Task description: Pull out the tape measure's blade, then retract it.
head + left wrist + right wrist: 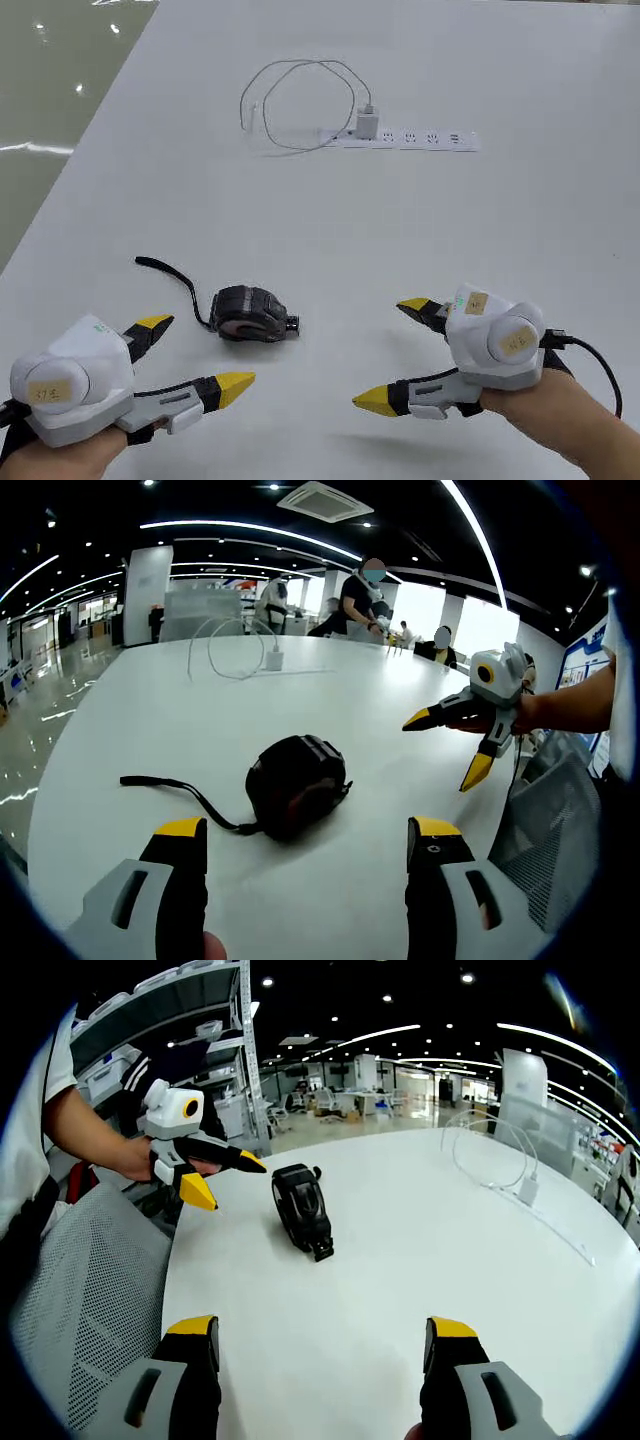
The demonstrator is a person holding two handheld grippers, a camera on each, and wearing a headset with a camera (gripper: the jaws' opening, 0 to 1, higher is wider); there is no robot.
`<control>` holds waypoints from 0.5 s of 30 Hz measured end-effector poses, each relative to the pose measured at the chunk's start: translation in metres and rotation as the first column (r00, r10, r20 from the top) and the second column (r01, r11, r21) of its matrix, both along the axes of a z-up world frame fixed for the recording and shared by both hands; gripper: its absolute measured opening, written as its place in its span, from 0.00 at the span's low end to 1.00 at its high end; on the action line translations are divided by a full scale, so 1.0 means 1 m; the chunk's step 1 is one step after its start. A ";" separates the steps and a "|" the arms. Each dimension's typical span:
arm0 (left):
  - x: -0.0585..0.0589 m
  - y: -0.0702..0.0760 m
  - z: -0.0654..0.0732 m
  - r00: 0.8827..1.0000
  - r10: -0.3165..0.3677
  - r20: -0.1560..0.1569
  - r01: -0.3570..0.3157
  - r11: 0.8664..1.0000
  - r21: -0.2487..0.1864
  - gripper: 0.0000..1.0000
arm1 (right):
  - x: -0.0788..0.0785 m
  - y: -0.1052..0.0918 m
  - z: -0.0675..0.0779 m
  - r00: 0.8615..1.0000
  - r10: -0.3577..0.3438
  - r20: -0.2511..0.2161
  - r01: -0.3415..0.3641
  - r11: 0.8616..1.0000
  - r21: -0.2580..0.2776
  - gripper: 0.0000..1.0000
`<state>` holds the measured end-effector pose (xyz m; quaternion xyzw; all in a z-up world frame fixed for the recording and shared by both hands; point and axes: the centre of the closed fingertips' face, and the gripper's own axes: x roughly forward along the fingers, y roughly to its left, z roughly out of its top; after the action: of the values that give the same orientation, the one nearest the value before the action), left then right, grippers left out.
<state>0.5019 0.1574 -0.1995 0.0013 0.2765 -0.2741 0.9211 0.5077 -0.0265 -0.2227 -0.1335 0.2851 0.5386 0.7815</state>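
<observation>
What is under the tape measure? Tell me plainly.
The tape measure rests straight on the white table, with nothing visible between them. The patch beneath its body is covered, so that spot cannot be checked.

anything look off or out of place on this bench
Nothing stands out. The tape measure lies on the table between the open left tool and right tool, blade in, strap trailing loose. A power strip with a charger plugged in sits at the far side.

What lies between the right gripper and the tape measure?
Nothing: the head view shows bare table between the tape measure and the right gripper.
</observation>
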 end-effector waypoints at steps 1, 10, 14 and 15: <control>-0.002 0.000 0.001 1.000 -0.004 0.000 0.004 1.000 -0.002 0.80 | -0.001 -0.002 0.000 1.000 -0.003 0.003 0.003 1.000 -0.002 0.83; -0.010 0.002 0.001 1.000 -0.022 -0.002 0.022 1.000 0.002 0.82 | -0.007 -0.014 0.002 0.999 -0.035 -0.001 0.035 0.999 0.004 0.87; -0.015 0.003 0.001 1.000 -0.029 -0.003 0.029 1.000 0.009 0.83 | -0.009 -0.022 0.001 0.999 -0.054 -0.006 0.054 0.999 0.004 0.90; -0.016 0.003 0.001 1.000 -0.030 -0.003 0.030 1.000 0.009 0.84 | -0.010 -0.023 0.001 0.998 -0.056 -0.007 0.056 0.998 0.006 0.90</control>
<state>0.4863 0.1601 -0.1980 0.0094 0.2793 -0.2864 0.9164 0.4980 -0.0496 -0.2213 -0.1212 0.2896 0.5177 0.7959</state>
